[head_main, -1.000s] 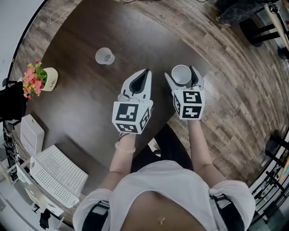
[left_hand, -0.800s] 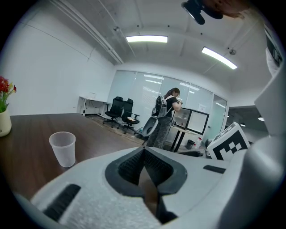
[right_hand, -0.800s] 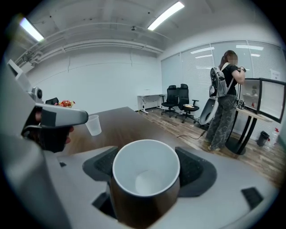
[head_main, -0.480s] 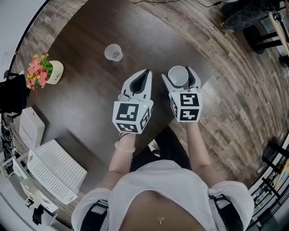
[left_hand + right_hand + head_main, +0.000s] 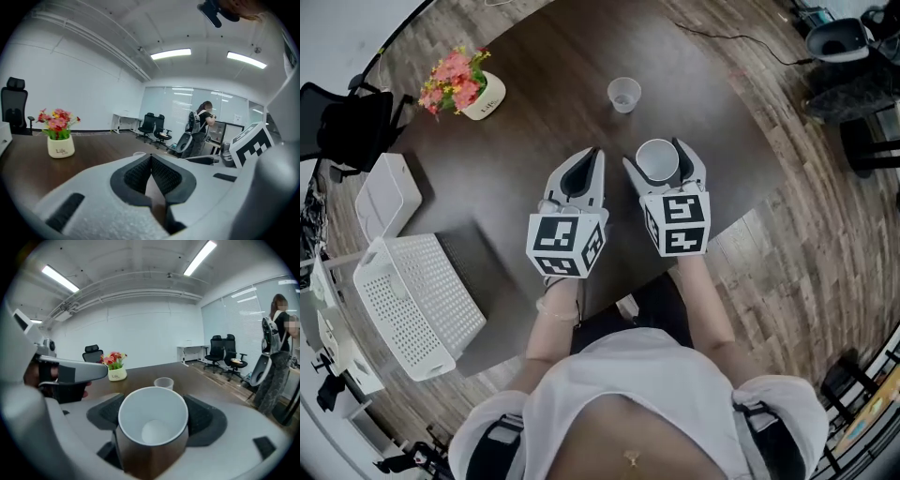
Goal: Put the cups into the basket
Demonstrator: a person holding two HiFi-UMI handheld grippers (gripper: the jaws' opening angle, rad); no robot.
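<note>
A brown cup with a white inside (image 5: 656,160) (image 5: 152,427) sits upright between the jaws of my right gripper (image 5: 660,157) (image 5: 153,420), which is shut on it above the dark table (image 5: 544,103). My left gripper (image 5: 586,169) (image 5: 151,165) is beside it to the left, its jaws shut together with nothing between them. A clear plastic cup (image 5: 623,95) (image 5: 163,383) stands on the table farther out. The white perforated basket (image 5: 417,300) rests at the table's left edge, well left of both grippers.
A white pot of pink and red flowers (image 5: 461,86) (image 5: 58,137) (image 5: 115,368) stands at the far left of the table. A white box (image 5: 386,191) lies beside the basket. A black chair (image 5: 347,127) is at the left; a person with a backpack (image 5: 201,123) stands in the room.
The view has swung left: the basket and flowers now sit nearer the middle. Both grippers have travelled together with the brown cup still held in the right one.
</note>
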